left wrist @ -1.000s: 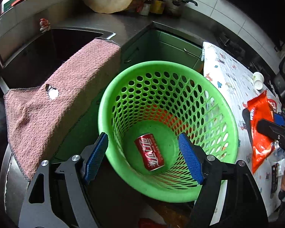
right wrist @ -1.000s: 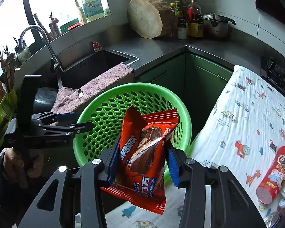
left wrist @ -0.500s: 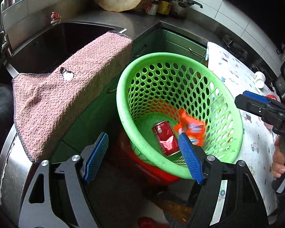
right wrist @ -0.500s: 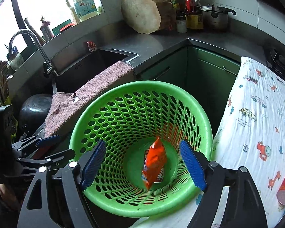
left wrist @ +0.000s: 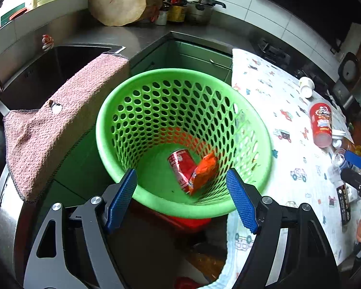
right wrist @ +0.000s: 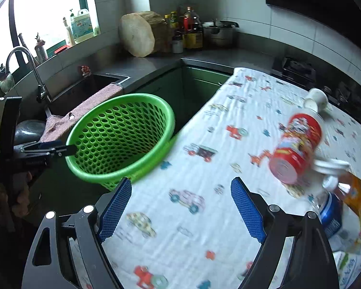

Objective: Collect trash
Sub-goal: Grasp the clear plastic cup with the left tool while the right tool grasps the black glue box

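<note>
Hovering over green basket [left wrist: 113,130] rim, left gripper [left wrist: 181,197] spread wide, empty, right gripper [right wrist: 181,207] likewise above tablecloth [right wrist: 228,110] edge.

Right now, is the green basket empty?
No, the left wrist view shows a red can and an orange wrapper lying in the green basket.

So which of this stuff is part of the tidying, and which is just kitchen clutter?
Part of the job: green basket, cola can and orange snack bag inside it, red tube lying on the tablecloth.

Just lying about: pink towel, chopping block, pot.
</note>
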